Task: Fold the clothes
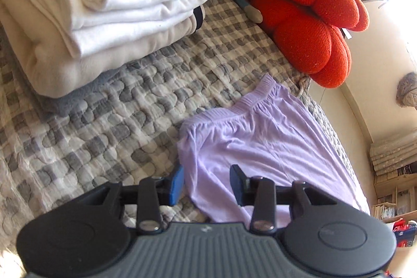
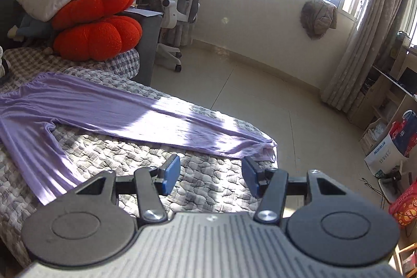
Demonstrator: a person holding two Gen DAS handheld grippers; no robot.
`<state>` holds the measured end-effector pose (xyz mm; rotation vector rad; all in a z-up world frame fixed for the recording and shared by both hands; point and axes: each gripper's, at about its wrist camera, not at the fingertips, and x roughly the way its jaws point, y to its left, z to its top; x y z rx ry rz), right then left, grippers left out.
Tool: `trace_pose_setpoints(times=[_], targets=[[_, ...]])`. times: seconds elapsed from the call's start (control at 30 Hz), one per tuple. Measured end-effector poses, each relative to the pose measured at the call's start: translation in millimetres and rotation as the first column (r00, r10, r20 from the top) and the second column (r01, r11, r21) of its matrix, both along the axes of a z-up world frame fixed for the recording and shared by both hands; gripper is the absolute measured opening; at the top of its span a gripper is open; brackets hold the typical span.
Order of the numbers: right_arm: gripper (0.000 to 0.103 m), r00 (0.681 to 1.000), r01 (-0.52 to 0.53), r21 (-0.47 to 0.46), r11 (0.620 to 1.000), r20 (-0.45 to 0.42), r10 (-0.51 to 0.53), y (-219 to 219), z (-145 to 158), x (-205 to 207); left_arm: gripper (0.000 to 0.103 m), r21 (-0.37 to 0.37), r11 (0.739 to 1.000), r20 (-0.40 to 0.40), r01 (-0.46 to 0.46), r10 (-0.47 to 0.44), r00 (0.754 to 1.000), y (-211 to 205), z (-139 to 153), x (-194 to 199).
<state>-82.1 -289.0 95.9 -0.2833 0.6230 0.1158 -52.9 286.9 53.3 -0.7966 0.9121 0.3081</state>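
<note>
Lilac trousers (image 2: pixel 109 116) lie spread flat on the checked quilt (image 2: pixel 208 181) of the bed, waistband toward 10 o'clock in the right wrist view, one leg running to 4 o'clock at the bed edge, the other to 7 o'clock.

Left tongs (image 1: pixel 207 184) released, jaws apart above the trousers (image 1: pixel 260 147), nothing between the pads. Right tongs (image 2: pixel 211 175) released, jaws apart over bare quilt, near the leg hem.

Folded white and cream garments (image 1: pixel 99 9) are stacked at 11 o'clock in the left wrist view. Orange cushions (image 1: pixel 312 28) at 1 o'clock.
</note>
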Motion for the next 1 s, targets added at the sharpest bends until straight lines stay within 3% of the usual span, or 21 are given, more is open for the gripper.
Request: trace_pose_setpoints(times=[0.17,0.27,0.47,0.53,0.57,0.6,0.67,0.73,0.77,0.87,1.0], targets=[[0.056,0.977,0.134,0.047,0.990,-0.176,-0.124,-52.0,-38.6,-16.4,0.040,0.051,0.998,-0.007,0.023,-0.022,1.000,-2.6,-6.3,-4.5],[0.056,0.952,0.238,0.160,0.958,-0.236,-0.197,-76.1,-50.5,-31.0,0.040,0.066,0.997,-0.001,0.041,-0.041,0.999,-0.2,-10.5,-2.6],[0.056,0.907,0.324,0.280,0.904,-0.363,-0.212,-105.8,-83.0,-29.9,0.039,0.148,0.979,-0.016,0.139,-0.138,0.990,-16.2,-10.8,6.1],[0.046,0.909,0.301,0.293,0.908,-0.376,-0.180,-106.5,-85.6,-30.2,0.039,0.168,0.974,-0.030,0.152,-0.149,0.988,-19.5,-12.4,7.6],[0.027,0.910,0.288,0.298,0.910,-0.381,-0.163,-106.5,-86.5,-30.6,0.038,0.180,0.972,-0.040,0.153,-0.148,0.988,-19.7,-13.5,8.3],[0.012,0.912,0.277,0.292,0.915,-0.379,-0.155,-104.1,-86.3,-29.9,0.038,0.181,0.972,-0.047,0.153,-0.147,0.988,-18.8,-15.0,9.0],[0.003,0.918,0.259,0.261,0.930,-0.366,-0.153,-97.1,-85.1,-28.2,0.028,0.174,0.972,-0.057,0.158,-0.150,0.987,-17.1,-18.1,10.3],[0.003,0.931,0.244,0.223,0.944,-0.327,-0.164,-91.0,-80.0,-29.4,0.008,0.165,0.971,-0.064,0.173,-0.165,0.984,-17.0,-20.2,11.0],[0.002,0.945,0.231,0.213,0.949,-0.280,-0.167,-89.1,-72.0,-32.3,0.003,0.165,0.972,-0.061,0.168,-0.160,0.985,-17.1,-19.8,10.3],[0.002,0.982,0.183,0.204,0.962,-0.090,-0.168,-85.8,-38.3,-45.9,0.001,0.178,0.973,-0.023,0.146,-0.144,0.989,-16.3,-12.7,7.0],[0.002,0.980,0.164,0.236,0.958,0.068,-0.185,-90.1,-5.6,-62.9,0.000,0.149,0.980,0.012,0.128,-0.132,0.991,-11.9,-7.8,4.4]])
